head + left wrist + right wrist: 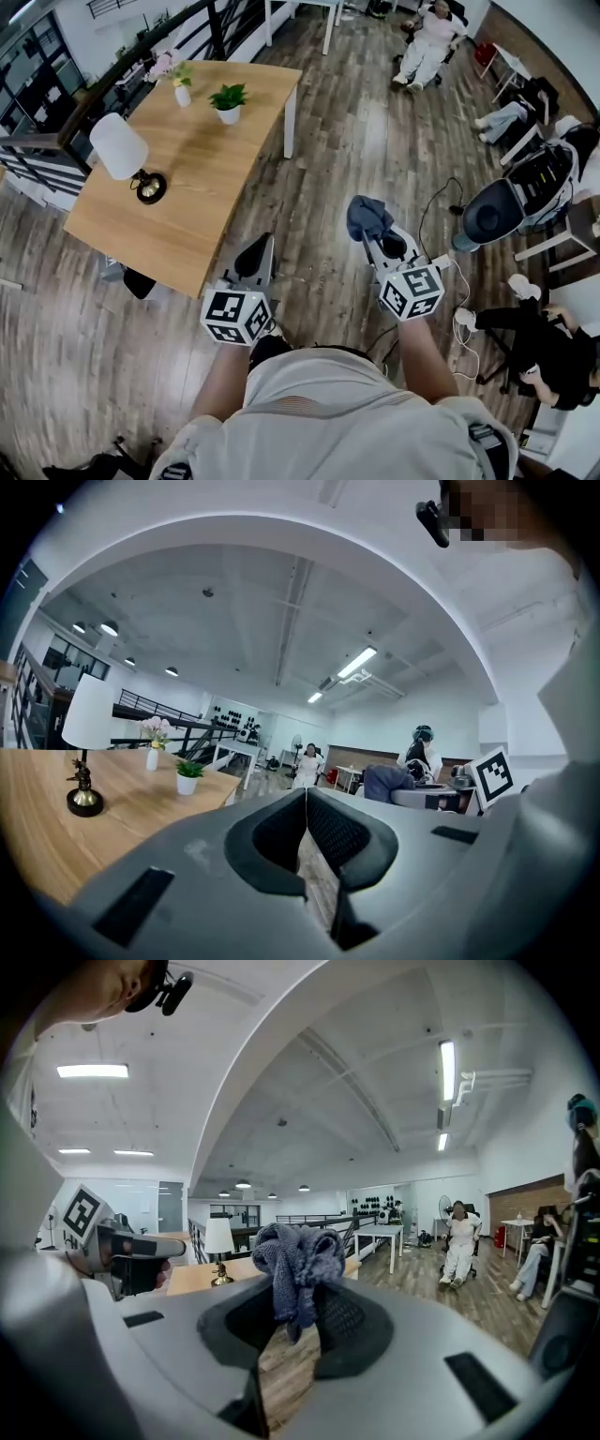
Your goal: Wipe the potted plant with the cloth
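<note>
A small potted plant (229, 101) in a white pot stands on the far part of the wooden table (202, 178); it also shows in the left gripper view as the potted plant (188, 777). My right gripper (372, 234) is shut on a bunched blue-grey cloth (367, 217), held over the floor right of the table. In the right gripper view the cloth (298, 1267) sticks up between the jaws of the right gripper (298, 1321). My left gripper (261, 251) hovers just off the table's near corner, and its jaws meet with nothing between them in the left gripper view (306, 832).
On the table stand a white-shaded lamp (125, 155) and a vase of flowers (181, 84). A black railing (56, 141) runs along the table's left. A grey round machine (492, 216), cables, seated people (427, 42) and chairs fill the right side.
</note>
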A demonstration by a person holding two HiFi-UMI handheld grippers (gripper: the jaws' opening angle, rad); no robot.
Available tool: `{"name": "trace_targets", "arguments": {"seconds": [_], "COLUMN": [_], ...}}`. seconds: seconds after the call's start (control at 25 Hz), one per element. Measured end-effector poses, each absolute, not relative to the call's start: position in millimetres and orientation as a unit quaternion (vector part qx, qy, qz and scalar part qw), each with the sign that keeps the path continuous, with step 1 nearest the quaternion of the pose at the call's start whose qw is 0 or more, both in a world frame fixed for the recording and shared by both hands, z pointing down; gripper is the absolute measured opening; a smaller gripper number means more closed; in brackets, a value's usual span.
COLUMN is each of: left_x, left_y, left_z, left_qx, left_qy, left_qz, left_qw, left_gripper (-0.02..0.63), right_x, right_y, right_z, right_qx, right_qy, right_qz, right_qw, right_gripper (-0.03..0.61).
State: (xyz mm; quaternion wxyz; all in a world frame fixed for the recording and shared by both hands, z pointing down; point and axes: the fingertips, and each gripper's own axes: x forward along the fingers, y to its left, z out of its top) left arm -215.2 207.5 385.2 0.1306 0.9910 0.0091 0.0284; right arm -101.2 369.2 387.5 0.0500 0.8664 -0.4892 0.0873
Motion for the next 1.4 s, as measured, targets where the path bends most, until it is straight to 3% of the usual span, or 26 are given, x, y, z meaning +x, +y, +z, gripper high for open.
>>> {"name": "trace_targets", "arguments": {"seconds": [0.52,1.12,1.4], "left_x": [-163.4,9.7,55.7], "left_y": [126.0,56.8,27.9], "left_z": [402.5,390.5,411.4], "left_qx": [0.989,0.986,0.975], "left_qy": [0.007,-0.091,-0.151], "left_qz": [0.046,0.038,0.060], "left_qw": [0.142,0.136,0.150], "left_gripper": [0.016,0.015,0.016], "right_x": [-50.3,157.1,226.7], "right_y": [288.8,202.2,161.8], "right_z": [409.1,402.7,425.4], "right_qx": [0.859,0.814,0.783], "right_qy": [-0.496,-0.570,-0.609], "right_qz": [0.114,0.105,0.126], "right_qw": [0.053,0.037,0.027], "right_gripper": [0.135,0.135,0.135]}}
